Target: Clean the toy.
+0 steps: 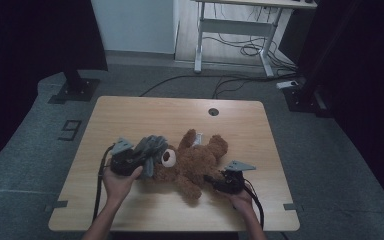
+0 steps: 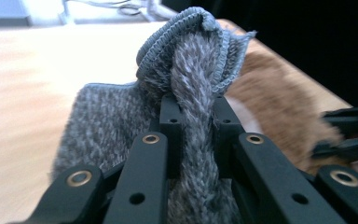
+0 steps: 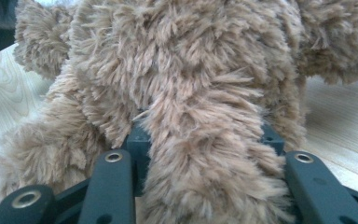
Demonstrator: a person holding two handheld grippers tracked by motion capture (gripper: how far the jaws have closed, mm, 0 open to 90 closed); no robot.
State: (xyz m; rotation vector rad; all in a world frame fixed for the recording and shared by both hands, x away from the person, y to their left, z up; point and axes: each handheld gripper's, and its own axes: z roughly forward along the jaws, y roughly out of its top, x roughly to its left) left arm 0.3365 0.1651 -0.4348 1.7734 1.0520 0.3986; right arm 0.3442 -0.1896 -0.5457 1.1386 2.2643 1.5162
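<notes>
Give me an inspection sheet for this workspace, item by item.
Surface: wooden table, round cable hole near its far edge.
Job's things: brown teddy bear lying mid-table; grey knitted garment at its head.
Clutter: nothing seen.
Grippers: left gripper shut on a fold of the grey knitted garment; right gripper shut on a limb of the brown teddy bear.
Cables: one black cable trails from each gripper toward the near edge; loose floor cables beyond the table.
Surroundings: grey carpet, a white desk frame behind, dark stands at both sides.

high view looks down over the table (image 1: 130, 107); both gripper views sit close, sharing the teddy bear (image 1: 192, 162)
</notes>
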